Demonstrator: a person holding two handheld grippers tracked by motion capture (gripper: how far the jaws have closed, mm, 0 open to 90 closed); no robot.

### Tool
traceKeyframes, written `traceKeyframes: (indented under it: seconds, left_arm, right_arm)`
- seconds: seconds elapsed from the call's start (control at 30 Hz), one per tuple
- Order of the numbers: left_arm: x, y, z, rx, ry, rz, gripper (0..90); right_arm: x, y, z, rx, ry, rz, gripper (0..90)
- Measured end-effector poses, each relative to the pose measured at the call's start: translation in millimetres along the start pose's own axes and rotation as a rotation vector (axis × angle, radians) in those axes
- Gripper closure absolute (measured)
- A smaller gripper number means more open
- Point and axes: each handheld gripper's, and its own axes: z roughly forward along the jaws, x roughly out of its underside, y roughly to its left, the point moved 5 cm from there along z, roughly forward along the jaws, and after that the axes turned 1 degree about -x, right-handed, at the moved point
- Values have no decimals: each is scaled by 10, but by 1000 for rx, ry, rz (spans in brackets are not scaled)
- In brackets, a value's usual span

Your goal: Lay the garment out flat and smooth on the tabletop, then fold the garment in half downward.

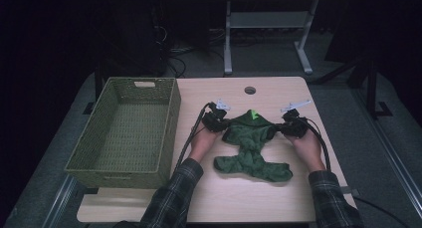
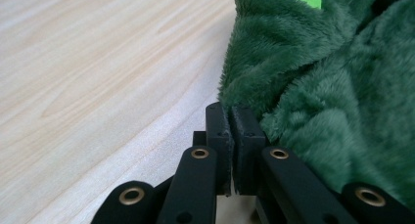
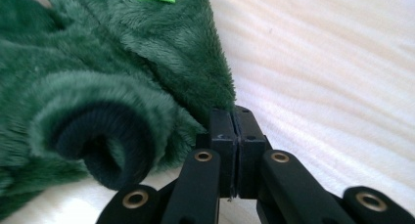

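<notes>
High view: overhead from the near side, facing forward and down across the whole table (image 1: 278, 198). Left gripper view, right gripper view: low, very close, looking along their jaws. All share the green fleece garment (image 1: 251, 146) and tabletop.

Green fleece garment (image 1: 251, 143) lies crumpled on table (image 1: 278, 198).

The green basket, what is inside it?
The green basket appears empty: only its woven floor shows. The inner side of its near wall is hidden from view.
</notes>
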Motion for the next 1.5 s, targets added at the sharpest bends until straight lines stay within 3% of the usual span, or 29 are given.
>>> traceKeyframes:
  seconds: [0.17,0.27,0.47,0.63,0.77,0.87,0.93,1.07,1.17,1.4,1.5]
  left_arm:
    - [2,12,51,17,2,-18,851]
    - [-26,15,13,28,6,-39,704]
    - [-121,-26,-225,52,-6,-37,493]
    - [-143,-120,-436,72,-19,-5,344]
    - [-101,-190,-579,80,14,30,222]
    - [-52,-238,-692,86,23,31,144]
    - [-12,-261,-777,78,15,48,134]
    - [104,-345,-922,94,-30,30,133]
    - [204,-429,-992,95,-18,51,127]
    - [428,-552,-1154,96,-53,43,127]
    - [551,-629,-1181,97,-43,55,127]
  right_arm:
    - [34,-15,48,-8,0,15,876]
    - [19,-10,14,-1,-5,18,762]
    - [-87,6,-255,-10,-89,33,659]
    - [-152,88,-475,-13,-140,46,611]
    - [-146,176,-576,-33,-170,56,583]
    - [-123,269,-613,-53,-171,43,564]
    - [-122,329,-629,-67,-178,37,561]
    - [-155,466,-669,-95,-193,6,541]
    - [-179,594,-678,-118,-190,-14,535]
    - [-209,884,-621,-167,-183,-69,553]
    - [-202,997,-581,-179,-169,-84,571]
